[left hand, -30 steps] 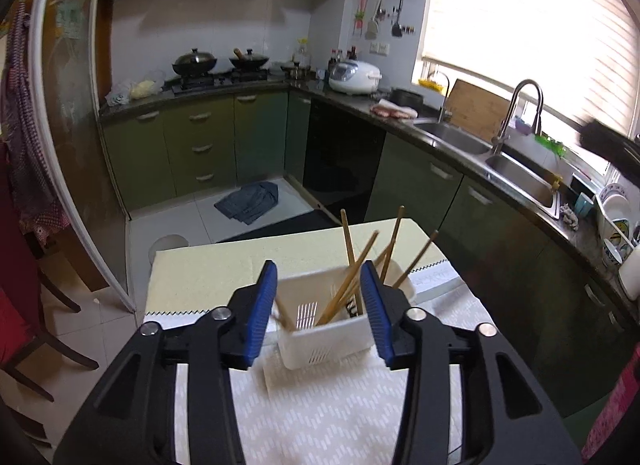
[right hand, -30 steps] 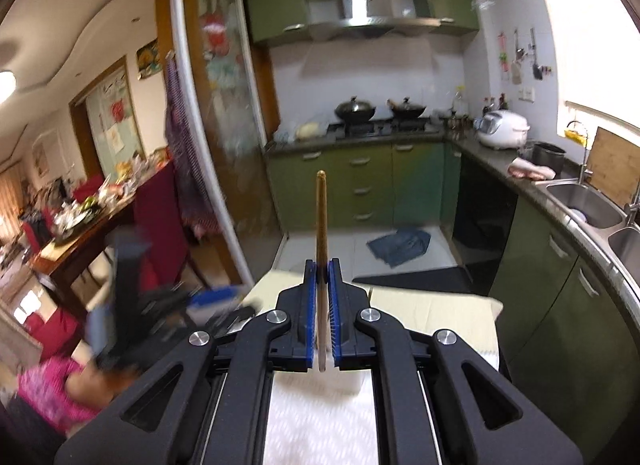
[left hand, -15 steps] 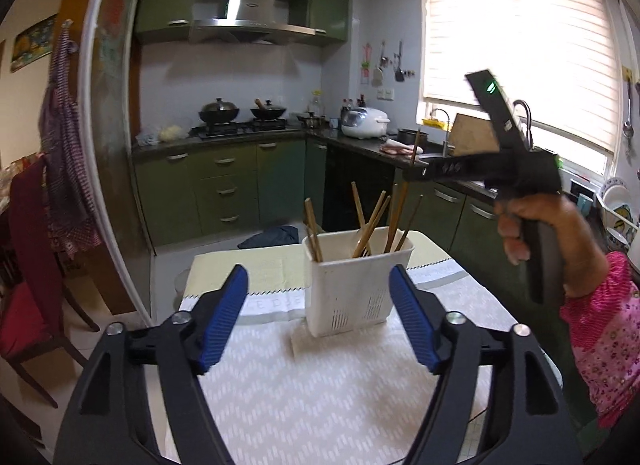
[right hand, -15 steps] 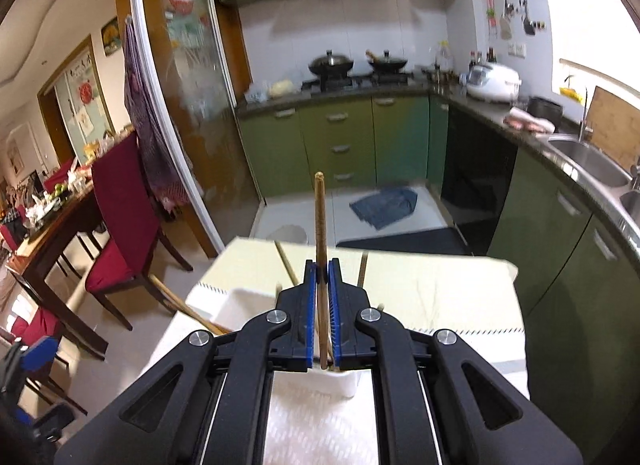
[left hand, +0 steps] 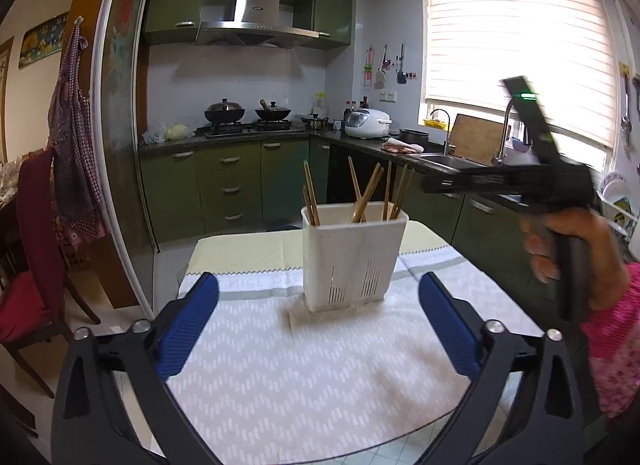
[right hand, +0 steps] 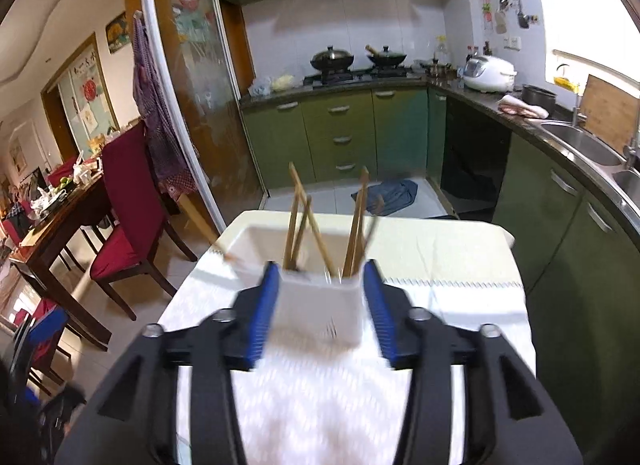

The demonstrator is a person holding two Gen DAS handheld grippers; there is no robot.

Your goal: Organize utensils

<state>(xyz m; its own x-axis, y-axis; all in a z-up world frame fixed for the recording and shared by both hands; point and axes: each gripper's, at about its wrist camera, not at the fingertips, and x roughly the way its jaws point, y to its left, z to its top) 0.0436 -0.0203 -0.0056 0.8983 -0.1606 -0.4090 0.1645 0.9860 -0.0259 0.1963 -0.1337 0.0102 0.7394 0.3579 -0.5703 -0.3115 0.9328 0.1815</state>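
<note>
Right now the white utensil holder [left hand: 354,255] stands upright on a small pale mat in the middle of the surface [left hand: 320,365], which is spread with a white zigzag-patterned cloth, with a pale yellow cloth [left hand: 248,251] running along the far edge. Several wooden chopsticks [left hand: 362,195] lean at mixed angles inside the holder, their tips fanning out above its rim.

The left tongs [left hand: 318,327] sit low over the near part of the surface, their jaws opening to about as wide as they go, with nothing between the blue pads. The holder lies straight ahead of them, beyond the tips and apart from both pads.

The right tongs [right hand: 322,305] are over the holder from the near right side of the surface, held in a person's hand [left hand: 572,249] with a pink patterned sleeve [left hand: 616,349] showing. Their jaws are opening too, and from their own camera the near end of the holder [right hand: 320,305] shows in the gap between the blue pads, chopsticks [right hand: 304,229] rising just past the tips. That view is blurred, so I cannot tell whether the pads touch the holder's walls; they seem to stand just clear on either side. No chopstick is pinched between them. One more chopstick [right hand: 204,233] pokes out beyond the holder's far left corner, toward the left edge of the surface
</note>
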